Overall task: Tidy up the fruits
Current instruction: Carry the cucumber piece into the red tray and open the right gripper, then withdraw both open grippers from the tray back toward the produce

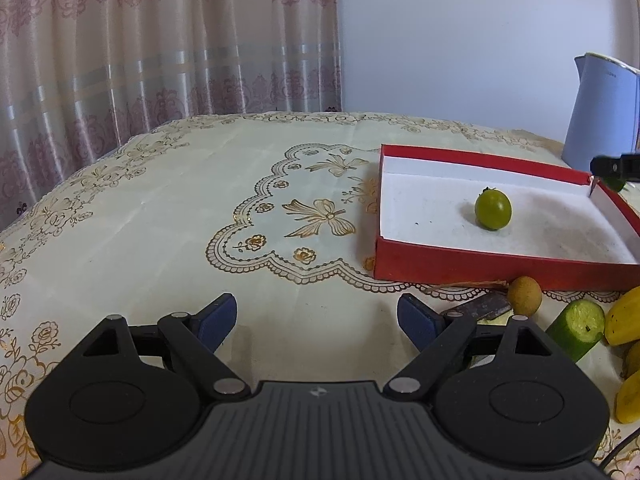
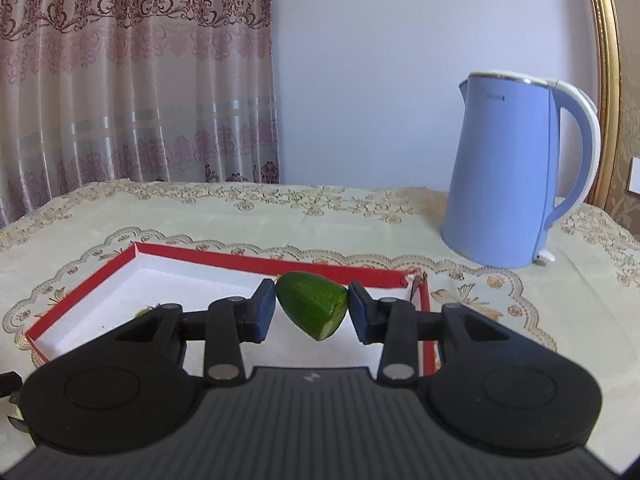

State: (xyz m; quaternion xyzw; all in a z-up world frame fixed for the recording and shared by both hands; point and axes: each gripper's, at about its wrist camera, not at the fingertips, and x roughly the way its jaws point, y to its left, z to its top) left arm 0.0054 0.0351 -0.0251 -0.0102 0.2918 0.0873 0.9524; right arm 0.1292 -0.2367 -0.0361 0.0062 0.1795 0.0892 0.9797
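One cut green cucumber end (image 2: 312,305) pinched in right gripper (image 2: 312,308) over shallow red cardboard tray (image 2: 80,296); lower before releasing, clear of green tomato (image 1: 493,210); left gripper (image 1: 316,320) spread, empty

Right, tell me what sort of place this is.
Most likely a room in a home. A table under an embroidered tablecloth stands against patterned curtains, with a blue electric kettle on it and a red box for fruit.
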